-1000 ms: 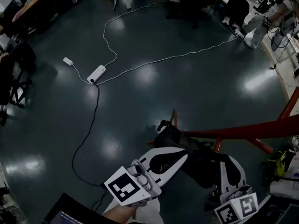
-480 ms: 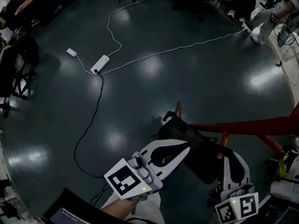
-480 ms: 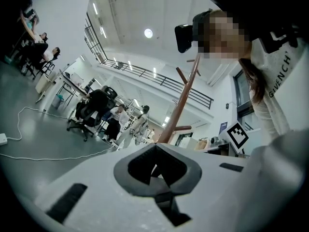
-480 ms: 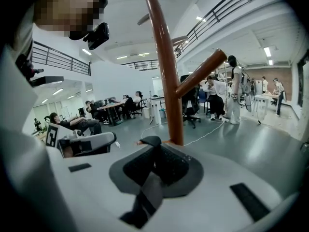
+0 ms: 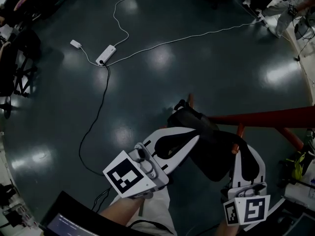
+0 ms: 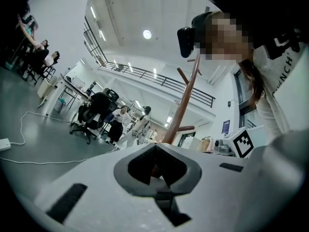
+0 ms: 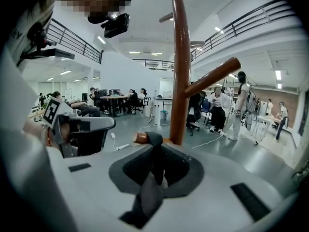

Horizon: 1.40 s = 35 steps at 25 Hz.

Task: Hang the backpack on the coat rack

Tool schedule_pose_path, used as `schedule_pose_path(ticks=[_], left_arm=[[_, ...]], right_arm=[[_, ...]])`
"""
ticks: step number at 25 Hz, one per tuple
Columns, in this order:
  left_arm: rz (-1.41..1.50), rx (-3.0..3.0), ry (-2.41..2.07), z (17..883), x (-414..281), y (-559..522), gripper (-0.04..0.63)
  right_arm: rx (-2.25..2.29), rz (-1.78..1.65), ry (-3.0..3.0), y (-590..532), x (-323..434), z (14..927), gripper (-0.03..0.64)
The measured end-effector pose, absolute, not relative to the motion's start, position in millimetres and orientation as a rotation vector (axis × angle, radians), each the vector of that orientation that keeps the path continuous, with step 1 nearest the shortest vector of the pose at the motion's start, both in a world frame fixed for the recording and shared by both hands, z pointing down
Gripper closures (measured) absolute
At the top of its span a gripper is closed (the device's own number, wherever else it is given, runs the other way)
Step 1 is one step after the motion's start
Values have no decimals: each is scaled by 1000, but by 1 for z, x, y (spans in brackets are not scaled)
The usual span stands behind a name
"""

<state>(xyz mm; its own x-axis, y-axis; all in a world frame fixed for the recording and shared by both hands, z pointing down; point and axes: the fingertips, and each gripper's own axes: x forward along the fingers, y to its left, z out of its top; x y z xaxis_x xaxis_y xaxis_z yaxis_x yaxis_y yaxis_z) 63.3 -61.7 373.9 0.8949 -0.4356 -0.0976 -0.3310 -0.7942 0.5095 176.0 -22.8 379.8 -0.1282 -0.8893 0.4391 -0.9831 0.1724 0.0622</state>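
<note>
Teal floor point(image 5: 206, 73), dark and shiny, fills most of the head view and reflects several ceiling lamps. On the right side stands the coat rack point(image 5: 266, 117) of red-brown wood. From above, its pole looks like a long bar running to the right edge, with short legs spreading around its foot.

The backpack point(image 5: 209, 144) is black. It is up against the pole of the rack, at the near end of that bar, and it sits between the two tongs. I cannot tell whether any part of it rests on the floor.

The left tongs point(image 5: 195, 139) reach from the lower left, and their white tips touch the left side of the backpack. In the left gripper view the jaws are pressed together, and a thin dark piece of the backpack is caught in the seam between them. The rack's pole rises just behind.

The right tongs point(image 5: 244, 151) come from the lower right and point up to the right side of the backpack. In the right gripper view the jaws are clenched on a dark strap point(image 7: 155, 163). It goes up between the pads, and its upper end lies against the round end of a short peg point(image 7: 138, 138) close to the pole. It is not clear whether the strap is fully over this peg.

A white cable point(image 5: 187, 36) crosses the floor well apart from the rack, and it ends in a white power strip point(image 5: 105, 54) at the upper left.
</note>
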Motion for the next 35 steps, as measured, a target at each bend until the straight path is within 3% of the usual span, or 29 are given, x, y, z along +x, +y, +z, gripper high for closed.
schedule_pose_path(ticks=[31,33,35], left_arm=[[-290,2519,-567,391,81,-69,586],[-290,2516,-573,392,78,-71,586],[-291,2514,-576,393,75,-71,586]], right_arm=[[1708,322,-2102,-34,189,410,567],[1689,366,-2121,-32,184,414,472],[1679,404,-2129,-30,181,418,435]])
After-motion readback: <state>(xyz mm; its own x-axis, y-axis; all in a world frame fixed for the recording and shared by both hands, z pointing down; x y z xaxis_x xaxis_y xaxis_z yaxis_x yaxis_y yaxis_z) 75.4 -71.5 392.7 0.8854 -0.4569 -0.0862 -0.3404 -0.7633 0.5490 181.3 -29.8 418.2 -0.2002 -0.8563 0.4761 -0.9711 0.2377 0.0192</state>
